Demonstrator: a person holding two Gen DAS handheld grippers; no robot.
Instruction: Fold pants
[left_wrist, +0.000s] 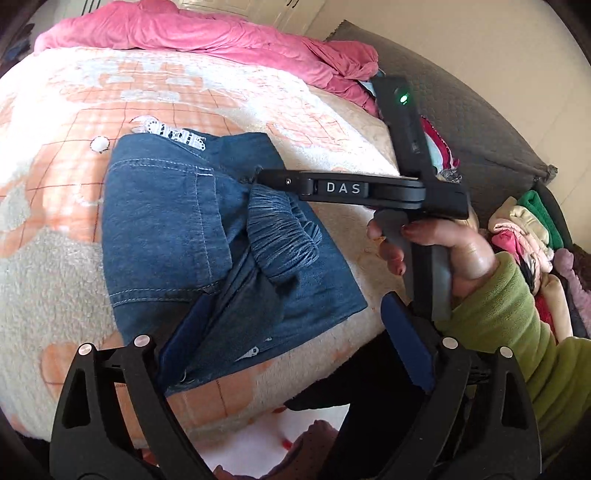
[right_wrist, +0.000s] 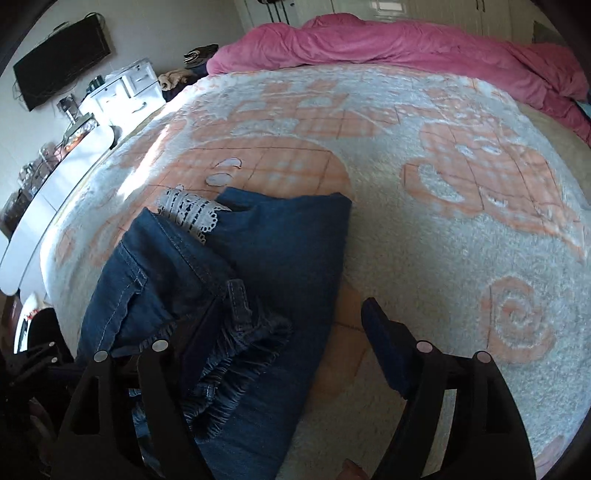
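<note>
Denim pants (left_wrist: 207, 236) lie folded beneath both wide-spread, empty hand-held grippers (left_wrist: 295, 339) (right_wrist: 280, 350).

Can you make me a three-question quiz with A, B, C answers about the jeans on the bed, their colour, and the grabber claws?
1. Where do the folded blue denim pants lie?
A. on the fluffy peach-and-white blanket
B. on a wooden floor
C. in a drawer

2. What colour is the rumpled quilt at the far end of the bed?
A. green
B. pink
C. yellow

3. How do the left gripper fingers stand?
A. shut on the pants
B. shut on nothing
C. open

Answers:
1 A, blanket shows all around the pants.
2 B, it is plainly pink in both views.
3 C, a wide gap separates the two fingers.
</note>
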